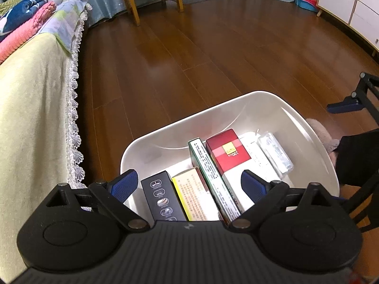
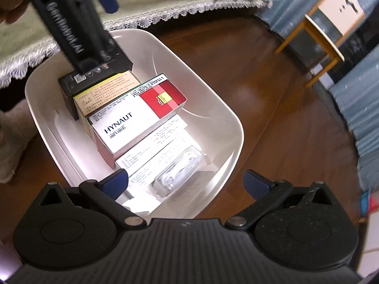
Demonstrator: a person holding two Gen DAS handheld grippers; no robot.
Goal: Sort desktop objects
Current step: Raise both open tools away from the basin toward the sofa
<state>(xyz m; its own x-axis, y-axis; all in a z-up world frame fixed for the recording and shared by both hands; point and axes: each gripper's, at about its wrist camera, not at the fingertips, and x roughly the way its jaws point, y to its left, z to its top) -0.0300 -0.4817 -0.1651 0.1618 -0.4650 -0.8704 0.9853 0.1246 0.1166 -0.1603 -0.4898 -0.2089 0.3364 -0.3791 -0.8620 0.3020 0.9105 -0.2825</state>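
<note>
The white plastic bin [image 1: 267, 101] on the wooden floor [image 1: 189, 59] holds 4 stiff, light cardboard boxes side by side, including a red-and-white carton [image 2: 139, 116]. Both the left gripper [image 1: 189, 184] and right gripper [image 2: 186, 182] gape wide, empty. Pinch a box across its narrow faces.
</note>
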